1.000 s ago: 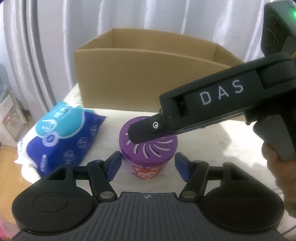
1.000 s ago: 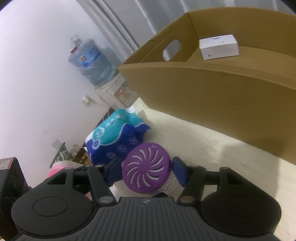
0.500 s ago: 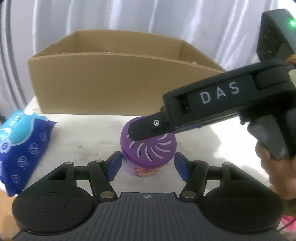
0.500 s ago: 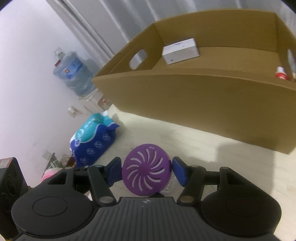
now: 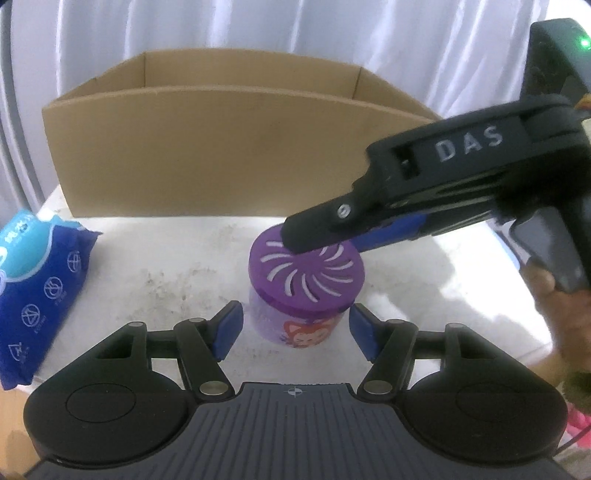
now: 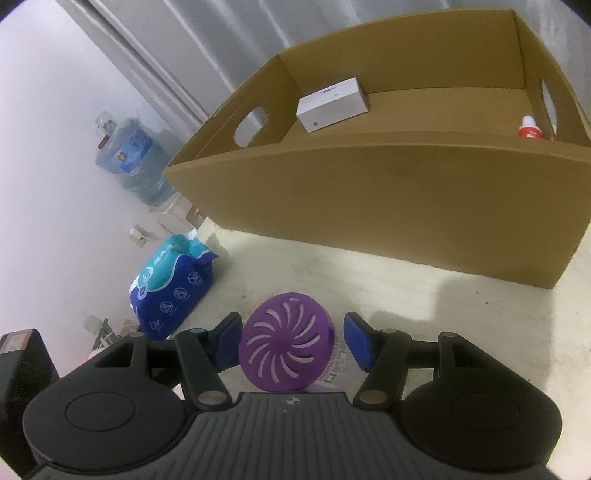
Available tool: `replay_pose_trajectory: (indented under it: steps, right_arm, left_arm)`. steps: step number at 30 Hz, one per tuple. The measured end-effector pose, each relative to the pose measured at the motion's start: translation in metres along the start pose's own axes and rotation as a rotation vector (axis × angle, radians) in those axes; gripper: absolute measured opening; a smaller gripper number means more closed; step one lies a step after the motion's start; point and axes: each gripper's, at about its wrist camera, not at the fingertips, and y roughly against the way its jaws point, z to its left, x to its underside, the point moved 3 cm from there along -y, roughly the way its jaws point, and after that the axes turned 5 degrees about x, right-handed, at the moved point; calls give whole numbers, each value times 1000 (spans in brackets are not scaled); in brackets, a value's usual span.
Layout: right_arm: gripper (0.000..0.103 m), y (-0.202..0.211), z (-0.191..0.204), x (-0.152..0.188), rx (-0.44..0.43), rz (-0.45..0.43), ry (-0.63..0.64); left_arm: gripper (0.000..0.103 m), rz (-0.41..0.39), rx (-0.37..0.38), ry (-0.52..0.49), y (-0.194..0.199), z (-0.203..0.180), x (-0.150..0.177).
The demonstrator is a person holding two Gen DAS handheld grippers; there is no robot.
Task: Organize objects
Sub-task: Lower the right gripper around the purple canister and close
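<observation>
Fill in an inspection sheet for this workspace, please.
Surface: pale tabletop, stained.
Job's things: purple air freshener jar upright on the tabletop; blue wet wipes pack to its left; cardboard box behind, holding a white carton and a red-and-white capped item.
Clutter: nothing seen.
Grippers: left gripper open, flanking the jar; right gripper open at the lid.
Cables: nothing seen.
Surroundings: white curtain; water bottle.

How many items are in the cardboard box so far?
2 visible: a white carton near the far left corner of the cardboard box, and a red-and-white bottle top at the right end. The near wall may hide more.
</observation>
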Motion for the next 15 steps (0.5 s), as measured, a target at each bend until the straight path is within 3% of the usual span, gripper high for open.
replay_pose_trajectory:
  steps: [15]
  right_arm:
    - [63,-1,-7,7,-2,21,-16]
  left_arm:
    - [59,19,26,-15,-6,-6,2]
